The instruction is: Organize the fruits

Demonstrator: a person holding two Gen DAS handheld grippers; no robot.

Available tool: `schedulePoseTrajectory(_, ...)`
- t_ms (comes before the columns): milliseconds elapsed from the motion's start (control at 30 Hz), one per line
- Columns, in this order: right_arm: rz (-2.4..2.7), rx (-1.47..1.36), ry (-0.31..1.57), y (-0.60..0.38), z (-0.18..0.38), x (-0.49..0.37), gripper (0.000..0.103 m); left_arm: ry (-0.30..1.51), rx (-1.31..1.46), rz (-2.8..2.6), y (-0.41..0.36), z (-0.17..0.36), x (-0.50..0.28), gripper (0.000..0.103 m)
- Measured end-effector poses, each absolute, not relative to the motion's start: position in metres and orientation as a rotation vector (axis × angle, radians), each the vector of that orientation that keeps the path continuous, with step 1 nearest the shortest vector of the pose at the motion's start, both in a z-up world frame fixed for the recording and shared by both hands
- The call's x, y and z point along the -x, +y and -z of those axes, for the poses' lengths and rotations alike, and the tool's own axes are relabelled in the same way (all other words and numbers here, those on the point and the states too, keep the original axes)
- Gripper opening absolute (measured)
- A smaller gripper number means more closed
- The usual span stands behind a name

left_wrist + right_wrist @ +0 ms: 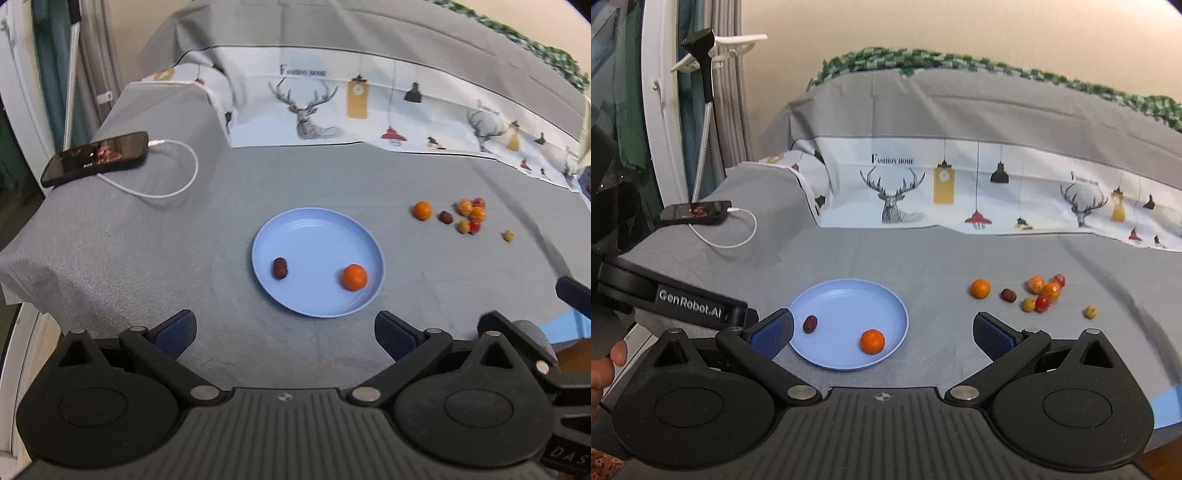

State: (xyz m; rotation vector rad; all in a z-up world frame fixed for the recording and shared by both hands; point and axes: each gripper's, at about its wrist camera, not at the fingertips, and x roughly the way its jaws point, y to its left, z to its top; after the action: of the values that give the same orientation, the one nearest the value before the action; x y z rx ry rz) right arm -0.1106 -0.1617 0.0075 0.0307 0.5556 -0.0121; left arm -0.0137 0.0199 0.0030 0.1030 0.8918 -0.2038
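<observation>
A light blue plate (317, 229) (849, 295) lies on the grey cloth and holds a dark red date (280, 268) (810, 324) and a small orange (354, 277) (872, 341). To its right, on the cloth, lie another orange (422, 210) (980, 288), a dark date (446, 217) (1008, 295), a cluster of several small red, orange and yellow fruits (471, 216) (1043, 293) and a lone yellow-green fruit (508, 235) (1090, 311). My left gripper (284, 334) is open and empty, held above the plate's near side. My right gripper (882, 338) is open and empty too, above the plate's near right edge.
A black phone (95, 158) (694, 213) with a white cable (173, 184) lies at the far left of the cloth. A deer-print cloth (369, 107) (960, 192) rises at the back. The left gripper's body (676, 299) and a hand (605, 365) show at the right view's left edge.
</observation>
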Motion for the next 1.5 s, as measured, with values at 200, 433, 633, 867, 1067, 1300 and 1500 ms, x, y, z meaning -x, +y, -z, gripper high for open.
schedulePoseTrajectory(200,0.018,-0.024,0.520,-0.160,-0.014,0.127,0.102,0.859,-0.098,0.212,0.018,-0.013,0.028,0.103)
schedulePoseTrajectory(433,0.029,-0.039,0.511,-0.160,-0.015,0.130,0.102,0.863,-0.101,0.219,0.017,-0.014,0.032,0.103)
schedulePoseTrajectory(633,0.035,-0.056,0.519,-0.162,-0.012,0.130,0.102,0.865,-0.114,0.220,0.015,-0.012,0.032,0.103)
schedulePoseTrajectory(867,0.033,-0.066,0.534,-0.163,-0.008,0.127,0.102,0.880,-0.119,0.216,0.016,-0.008,0.029,0.103)
schedulePoseTrajectory(1067,0.031,-0.066,0.537,-0.164,-0.008,0.126,0.102,0.865,-0.117,0.222,0.014,-0.008,0.030,0.103)
schedulePoseTrajectory(1300,0.032,-0.065,0.556,-0.164,-0.005,0.121,0.102,0.866,-0.124,0.220,0.013,-0.008,0.027,0.103)
schedulePoseTrajectory(1500,0.029,-0.062,0.555,-0.163,-0.005,0.123,0.102,0.860,-0.120,0.217,0.016,-0.009,0.031,0.103)
